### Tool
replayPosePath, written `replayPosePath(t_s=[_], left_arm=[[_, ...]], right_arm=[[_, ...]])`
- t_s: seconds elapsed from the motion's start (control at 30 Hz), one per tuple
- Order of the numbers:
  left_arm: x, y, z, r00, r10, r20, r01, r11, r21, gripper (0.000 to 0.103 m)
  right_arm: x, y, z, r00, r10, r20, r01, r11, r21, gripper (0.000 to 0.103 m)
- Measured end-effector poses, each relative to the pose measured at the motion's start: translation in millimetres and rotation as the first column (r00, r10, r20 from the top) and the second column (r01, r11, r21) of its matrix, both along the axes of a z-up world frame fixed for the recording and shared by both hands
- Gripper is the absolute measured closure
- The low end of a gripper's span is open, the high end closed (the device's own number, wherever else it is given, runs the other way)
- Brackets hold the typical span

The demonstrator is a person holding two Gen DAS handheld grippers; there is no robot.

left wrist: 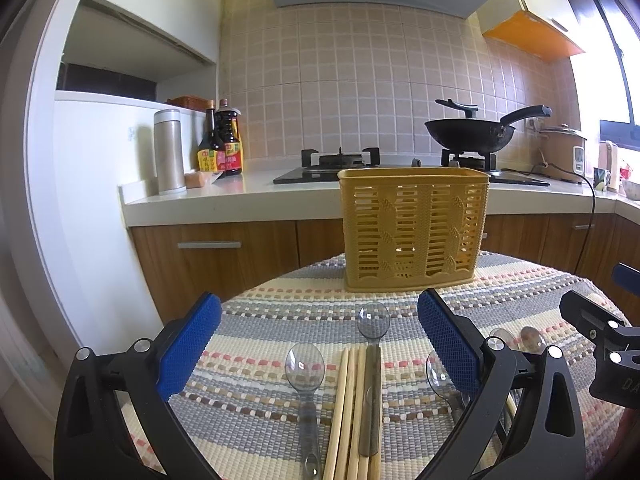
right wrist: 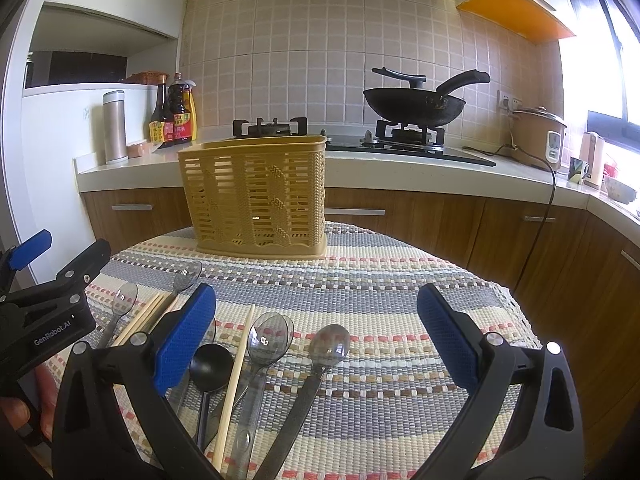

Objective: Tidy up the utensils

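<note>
Kitchen; striped cloth point(right wrist: 380, 300) covers the desk point(right wrist: 520, 308). One far basket point(left wrist: 414, 228), both hand-held grippers point(left wrist: 320, 344) point(right wrist: 316, 336) apart, four spoons point(right wrist: 328, 346) near right.

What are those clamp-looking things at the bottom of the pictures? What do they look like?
They are two handheld grippers. Each has a black plastic frame with silver rivets and two fingers faced with textured blue pads. The left gripper and the right gripper look alike. The left one's side shows white "GenRobot.AI" lettering in the right wrist view. No cables are visible.
</note>
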State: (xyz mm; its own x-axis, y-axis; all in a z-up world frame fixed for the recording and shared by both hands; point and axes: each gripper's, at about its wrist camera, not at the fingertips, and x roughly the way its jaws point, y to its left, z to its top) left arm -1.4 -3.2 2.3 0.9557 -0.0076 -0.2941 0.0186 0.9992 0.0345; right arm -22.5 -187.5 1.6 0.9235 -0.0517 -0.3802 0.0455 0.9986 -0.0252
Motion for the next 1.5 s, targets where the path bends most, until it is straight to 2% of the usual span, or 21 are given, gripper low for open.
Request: replayPosePath(t_s=[0.5,0.67,0.7,0.77,0.83,0.87,0.9,0.93,1.0,1.03,1.07,1.1,1.13,1.2,1.23,1.3,1.37,1.4,1.5], left_arm=[[1,3,-1,1.0,-0.004,0.005,0.004,1.0,-0.004,0.008],[9,25,7,0.999,-0.028,-0.04,0.024,0.996,-0.088,0.008],[10,31,10,0.998,-0.046,-0.045,0.042,0.996,-0.085,0.008],[20,46,17,0.986,-0.132,-0.103,0.119,0.985,-0.121,0.008],[37,57,21,0.958,-0.195,-0.209,0.168,0.976,-0.141,0.01],[50,61,21,0.928,-0.231,-0.292,0.203,0.971,-0.124,0.021],[60,68,19,0.904,-0.246,-0.35,0.211,0.968,-0.137,0.027],[71,75,16,0.872,-0.25,-0.421,0.204,0.967,-0.153,0.031],[94,89,9,0.801,-0.28,-0.529,0.195,0.958,-0.211,0.032],[102,93,5,0.784,-0.298,-0.544,0.194,0.951,-0.241,0.035],[112,97,-1,0.75,-0.324,-0.577,0.193,0.941,-0.277,0.038],[117,98,-9,0.733,-0.342,-0.589,0.189,0.933,-0.306,0.039],[124,98,-18,0.708,-0.345,-0.617,0.179,0.932,-0.316,0.04],[136,94,-35,0.639,-0.352,-0.684,0.162,0.931,-0.327,0.041],[141,92,-43,0.619,-0.35,-0.703,0.156,0.932,-0.326,0.043],[145,85,-57,0.587,-0.35,-0.73,0.155,0.934,-0.323,0.044],[143,77,-62,0.569,-0.35,-0.744,0.16,0.935,-0.318,0.044],[143,72,-62,0.577,-0.332,-0.746,0.17,0.942,-0.288,0.044],[139,59,-60,0.577,-0.273,-0.769,0.189,0.961,-0.2,0.046]], right_arm=[[-1,-1,2,1.0,-0.005,0.01,0.005,1.0,0.011,0.008],[1,-1,1,0.999,-0.05,-0.004,0.05,0.999,-0.022,0.007],[4,0,1,0.999,-0.045,-0.021,0.045,0.998,-0.035,0.007],[8,2,1,0.998,-0.046,-0.053,0.043,0.998,-0.05,0.007],[14,2,4,0.995,-0.047,-0.09,0.045,0.999,-0.024,0.007],[16,1,5,0.995,-0.046,-0.093,0.045,0.999,-0.018,0.007],[19,2,8,0.993,-0.04,-0.11,0.037,0.999,-0.027,0.007],[23,2,12,0.992,-0.038,-0.121,0.033,0.999,-0.037,0.007],[30,2,20,0.989,-0.046,-0.143,0.04,0.998,-0.046,0.011],[35,0,23,0.985,-0.043,-0.166,0.038,0.999,-0.033,0.013],[41,-1,25,0.978,-0.039,-0.204,0.034,0.999,-0.025,0.018],[47,-3,27,0.972,-0.034,-0.234,0.032,0.999,-0.014,0.021],[54,-6,29,0.962,-0.03,-0.273,0.034,0.999,0.009,0.022],[66,-12,30,0.936,-0.007,-0.351,0.031,0.998,0.062,0.024],[74,-15,29,0.919,0.015,-0.395,0.026,0.995,0.099,0.025],[89,-17,25,0.88,0.063,-0.47,0.015,0.987,0.16,0.029],[99,-16,21,0.85,0.068,-0.522,0.021,0.986,0.163,0.031],[104,-18,17,0.828,0.068,-0.556,0.031,0.986,0.165,0.031],[108,-23,4,0.779,0.08,-0.621,0.037,0.984,0.174,0.034]])
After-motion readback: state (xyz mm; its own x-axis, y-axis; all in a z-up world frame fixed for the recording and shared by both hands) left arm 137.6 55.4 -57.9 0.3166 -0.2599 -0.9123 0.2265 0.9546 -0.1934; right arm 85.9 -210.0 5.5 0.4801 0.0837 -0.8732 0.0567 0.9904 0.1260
